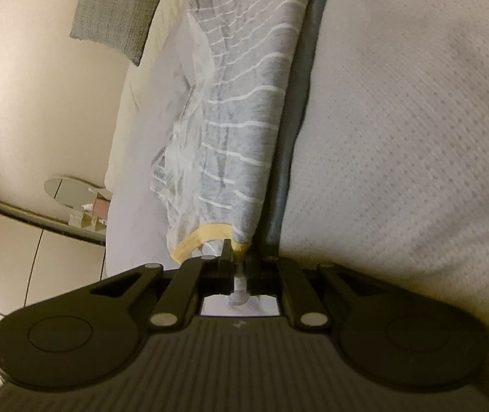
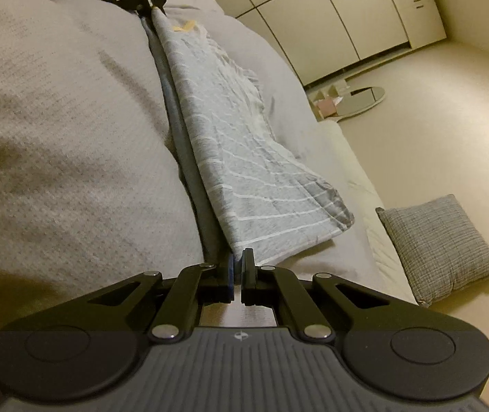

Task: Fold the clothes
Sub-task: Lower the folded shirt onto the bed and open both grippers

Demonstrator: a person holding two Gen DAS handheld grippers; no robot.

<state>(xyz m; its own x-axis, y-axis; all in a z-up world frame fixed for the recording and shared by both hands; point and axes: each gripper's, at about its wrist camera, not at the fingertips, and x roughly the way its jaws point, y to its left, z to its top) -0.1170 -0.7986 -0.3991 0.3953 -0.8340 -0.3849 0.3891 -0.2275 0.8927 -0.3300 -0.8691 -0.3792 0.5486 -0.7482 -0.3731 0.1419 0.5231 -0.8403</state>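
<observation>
The striped garment (image 2: 244, 158) hangs stretched above the bed (image 2: 55, 120) between the two tools, doubled along its top edge. It looks light, soft and floppy, likely to sag unless held by both ends of that fold. It is grey with thin white stripes and a yellow neckband (image 1: 199, 237). The left gripper (image 1: 234, 264) pinches the neckband end; the right gripper (image 2: 238, 267) clamps the opposite end.
</observation>
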